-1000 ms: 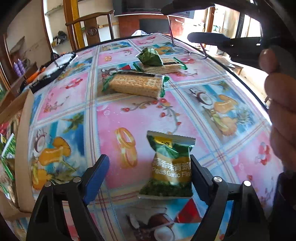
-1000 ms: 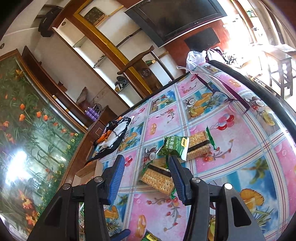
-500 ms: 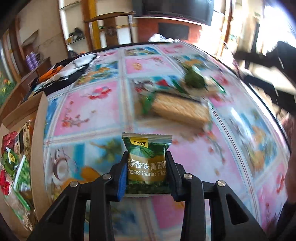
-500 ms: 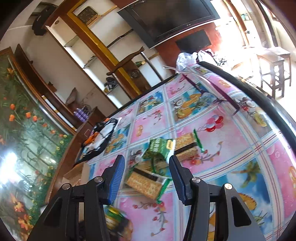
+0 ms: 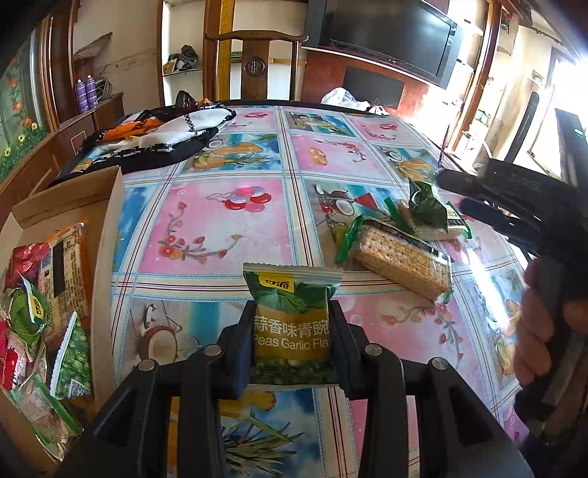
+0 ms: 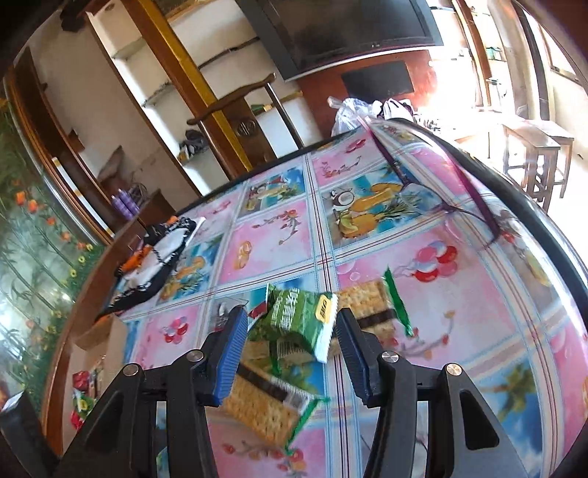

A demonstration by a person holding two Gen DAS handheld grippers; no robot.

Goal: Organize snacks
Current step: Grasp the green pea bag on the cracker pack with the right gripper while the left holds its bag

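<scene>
One pea packet (image 5: 292, 323) sits clamped in the left hand-held gripper (image 5: 292, 347).

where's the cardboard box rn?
Left wrist view, far left edge: cardboard box already holding snacks, beside the table's left side, left of the left tool gripping the pea packet.

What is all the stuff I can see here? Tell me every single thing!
pea packet: one, green, held in the left tongs
second pea packet: one, green, on top of the crackers
cracker packs: two, tan with green ends, on the table
cardboard box: one, brown, left table edge, holding snacks
cloth: one, black, white and orange, far left of the table
table: one, pink and blue fruit cover
chair: one, brown wood, behind the table
television: one, black, on the wall
left tongs: shut on the pea packet
right tongs: open, around the second pea packet
hand: one, holding the right tongs
</scene>
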